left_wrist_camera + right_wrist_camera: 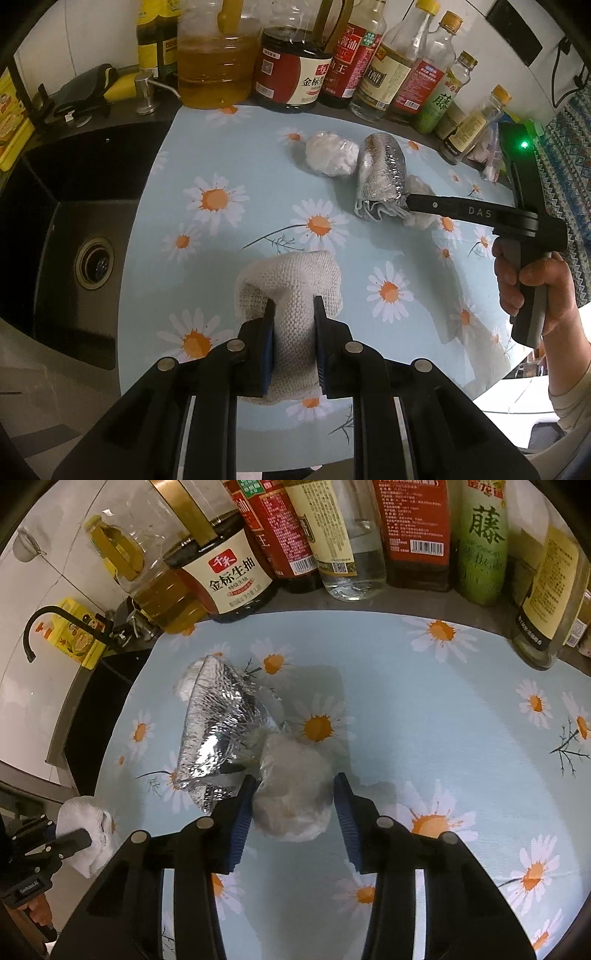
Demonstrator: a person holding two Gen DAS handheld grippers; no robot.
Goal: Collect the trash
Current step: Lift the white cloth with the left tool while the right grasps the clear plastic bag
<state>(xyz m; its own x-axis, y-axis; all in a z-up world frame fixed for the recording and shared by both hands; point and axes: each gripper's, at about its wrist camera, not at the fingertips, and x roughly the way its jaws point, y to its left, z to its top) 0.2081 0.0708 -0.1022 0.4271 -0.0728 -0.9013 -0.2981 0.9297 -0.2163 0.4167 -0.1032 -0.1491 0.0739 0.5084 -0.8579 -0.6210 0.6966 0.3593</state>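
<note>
My left gripper (pixel 294 308) is shut on a white knitted cloth (pixel 291 280) over the daisy-print mat (pixel 229 155). My right gripper (pixel 295 781) is open, its jaws on either side of a crumpled clear plastic wad (pixel 293 794) that lies on the mat; the left pad (pixel 242 818) touches it. A crumpled silver foil wrapper (pixel 218 731) lies just left of that wad, also seen in the left wrist view (pixel 382 177). Another white plastic wad (pixel 330 153) lies behind the foil. The right gripper shows in the left wrist view (pixel 410 203), beside the foil.
A row of sauce and oil bottles (pixel 295 66) stands along the mat's back edge. A black sink (pixel 74 221) with a drain lies to the left, with a soap pump (pixel 146 92) behind it. A yellow box (pixel 75 635) sits by the tap (pixel 37 627).
</note>
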